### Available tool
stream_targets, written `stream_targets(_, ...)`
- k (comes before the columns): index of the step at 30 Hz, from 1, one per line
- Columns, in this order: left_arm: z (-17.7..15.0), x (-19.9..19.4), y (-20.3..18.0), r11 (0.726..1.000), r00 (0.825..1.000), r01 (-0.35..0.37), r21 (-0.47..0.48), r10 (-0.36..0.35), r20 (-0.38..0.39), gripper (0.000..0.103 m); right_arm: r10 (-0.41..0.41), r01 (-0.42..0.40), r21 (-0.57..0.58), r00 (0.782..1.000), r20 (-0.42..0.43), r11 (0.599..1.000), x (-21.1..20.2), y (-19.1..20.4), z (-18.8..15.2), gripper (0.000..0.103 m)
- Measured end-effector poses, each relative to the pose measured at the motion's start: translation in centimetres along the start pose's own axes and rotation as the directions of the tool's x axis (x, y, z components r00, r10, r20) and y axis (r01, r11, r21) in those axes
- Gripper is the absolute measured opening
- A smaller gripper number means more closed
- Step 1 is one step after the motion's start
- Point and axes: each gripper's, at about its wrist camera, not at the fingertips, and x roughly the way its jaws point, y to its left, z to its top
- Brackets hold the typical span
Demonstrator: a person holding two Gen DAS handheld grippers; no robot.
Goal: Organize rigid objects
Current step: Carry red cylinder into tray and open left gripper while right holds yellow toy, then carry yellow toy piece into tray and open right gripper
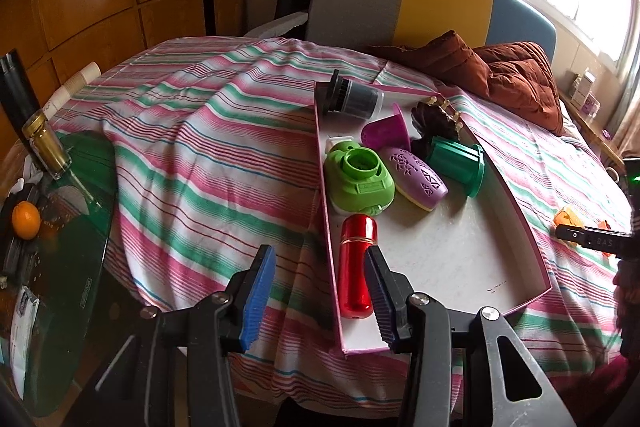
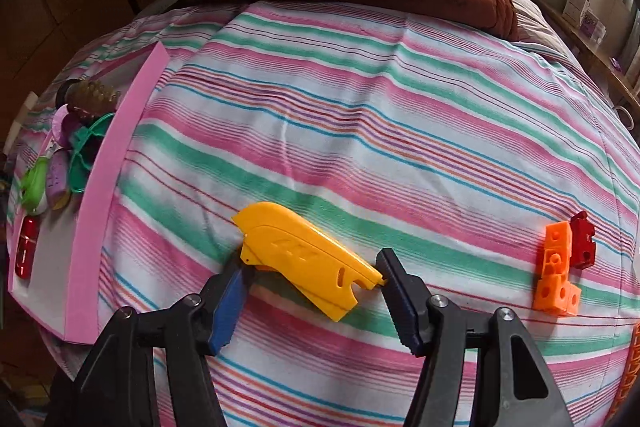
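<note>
- Left gripper [image 1: 318,295]: pitched steeply down over the near left corner of the pink-walled tray [image 1: 520,211]; jaws apart, nothing clamped.
- Red cylinder [image 1: 356,267] lies in the tray along its left wall, just beside the right blue pad [image 1: 380,291], which overlaps it in view; contact cannot be told. Long axis runs from gripper toward the tray's far end.
- Right gripper [image 2: 310,297]: angled steeply down over the striped sheet [image 2: 360,115]; jaws spread around the yellow plastic piece [image 2: 308,263], tips at its two ends; actual clamping cannot be told.
- Yellow piece lies flat on the sheet, right of the tray; long axis slants from upper left to lower right, slotted end right.
</note>
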Motion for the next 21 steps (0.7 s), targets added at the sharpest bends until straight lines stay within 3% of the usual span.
stream_targets(5,0.0,-0.1,0.9,0.999,1.0,0.013,-0.041,-0.014,-0.002,0.047,0.083,-0.08,-0.042,0.994,0.069,0.996,-2.7,3.9,0.2,0.064)
stream_targets(11,0.0,-0.4,1.4,0.998,1.0,0.001,-0.056,-0.001,0.011,0.047,0.201,-0.172,-0.208,0.971,0.127,0.963,-5.8,11.8,0.7,0.064)
stream_targets(15,0.0,-0.5,2.1,0.997,1.0,-0.022,-0.072,0.023,0.018,0.05,0.251,-0.217,-0.298,0.965,0.079,0.93,-5.1,16.9,0.4,0.064)
stream_targets(21,-0.2,-0.6,3.4,0.995,0.999,-0.043,-0.087,0.045,0.023,0.051,0.196,-0.196,-0.306,0.98,-0.03,0.932,-0.8,21.5,0.3,0.064)
